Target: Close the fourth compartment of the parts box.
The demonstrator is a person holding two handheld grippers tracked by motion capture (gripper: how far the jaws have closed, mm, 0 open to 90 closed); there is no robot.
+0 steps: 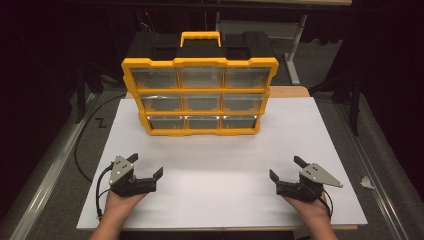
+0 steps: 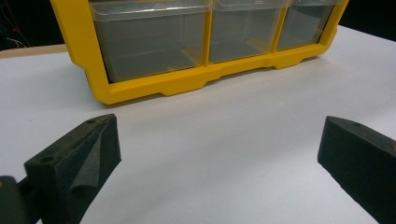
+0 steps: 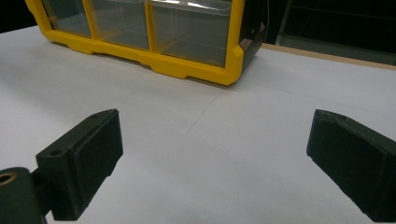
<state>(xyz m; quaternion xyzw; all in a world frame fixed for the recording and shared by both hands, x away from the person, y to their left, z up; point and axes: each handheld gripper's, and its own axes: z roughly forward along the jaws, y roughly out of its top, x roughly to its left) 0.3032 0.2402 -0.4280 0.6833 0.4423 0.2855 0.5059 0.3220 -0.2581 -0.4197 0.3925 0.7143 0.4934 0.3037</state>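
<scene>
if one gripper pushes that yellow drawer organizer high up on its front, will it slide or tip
The yellow drawer organizer stands upright, tall on a narrow base, so a high push would more likely tip it backward. Its clear drawers look empty, so probably light. Pushed low, it should slide on the smooth white board.

White-topped bench [image 1: 210, 165] with a wooden edge showing at the back, bearing a yellow-framed organizer [image 1: 199, 95] of nine clear drawers upright at its far middle, both hand-held grippers resting low on the near part, well apart, bare white surface between them and the organizer.
</scene>
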